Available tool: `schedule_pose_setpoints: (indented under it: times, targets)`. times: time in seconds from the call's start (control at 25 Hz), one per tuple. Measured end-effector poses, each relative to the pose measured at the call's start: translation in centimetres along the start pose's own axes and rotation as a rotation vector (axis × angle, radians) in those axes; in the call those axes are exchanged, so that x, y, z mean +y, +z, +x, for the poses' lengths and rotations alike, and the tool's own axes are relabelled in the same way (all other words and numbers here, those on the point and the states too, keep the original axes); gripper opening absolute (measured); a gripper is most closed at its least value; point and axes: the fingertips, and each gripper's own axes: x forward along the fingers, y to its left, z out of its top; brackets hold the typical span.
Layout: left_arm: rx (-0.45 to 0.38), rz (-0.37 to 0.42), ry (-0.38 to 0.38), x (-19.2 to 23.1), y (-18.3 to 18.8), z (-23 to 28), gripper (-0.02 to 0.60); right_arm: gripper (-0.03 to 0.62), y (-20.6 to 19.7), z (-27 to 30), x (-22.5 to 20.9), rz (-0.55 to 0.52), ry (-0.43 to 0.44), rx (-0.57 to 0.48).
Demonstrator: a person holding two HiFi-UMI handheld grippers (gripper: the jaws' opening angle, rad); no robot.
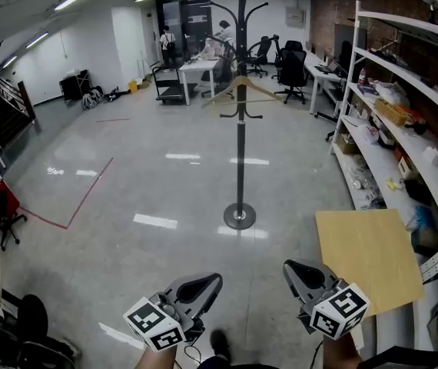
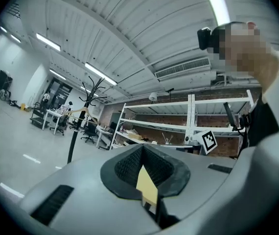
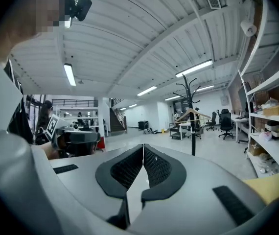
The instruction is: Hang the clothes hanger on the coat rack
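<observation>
wooden hanger (image 1: 240, 91) hangs on coat rack (image 1: 240, 156), mid hook | left gripper (image 1: 204, 285) and right gripper (image 1: 299, 273) clenched, empty, well apart from rack | risk: knocking the pole likely shakes hanger off its short hook

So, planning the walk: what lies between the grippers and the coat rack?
Head view: only bare glossy floor separates left gripper and right gripper from the coat rack.
</observation>
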Motion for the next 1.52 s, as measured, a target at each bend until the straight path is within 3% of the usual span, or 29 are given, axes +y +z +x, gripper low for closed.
schedule_pose_setpoints:
  times: [0.16, 0.4, 0.68, 0.96, 1.16, 1.52]
  targets:
    - [0.036, -0.053, 0.031, -4.7, -2.3, -1.6, 0.000, 0.009, -2.6, -5.0, 1.2, 0.062, -0.016, 0.030]
    - [0.078, -0.029, 0.027, -9.1, -2.7, -3.8, 0.000, 0.009, -2.0, -8.5, 4.0, 0.056, -0.010, 0.001]
    - [0.079, 0.017, 0.008, -10.9, -3.6, -6.9, 0.000, 0.009, -1.2, -10.9, 7.1, 0.014, -0.084, -0.033]
    - [0.080, 0.032, 0.006, -11.0, -5.1, -14.4, 0.000, 0.008, -2.4, -12.6, 14.0, 0.022, -0.183, -0.027]
    - [0.050, 0.051, 0.005, -13.2, -4.2, -17.8, 0.000, 0.008, -1.2, -14.7, 18.3, -0.030, -0.177, -0.041]
    - [0.018, 0.121, 0.022, -18.2, -2.0, -16.8, 0.000, 0.008, 1.0, -19.1, 17.6, -0.046, -0.167, -0.089]
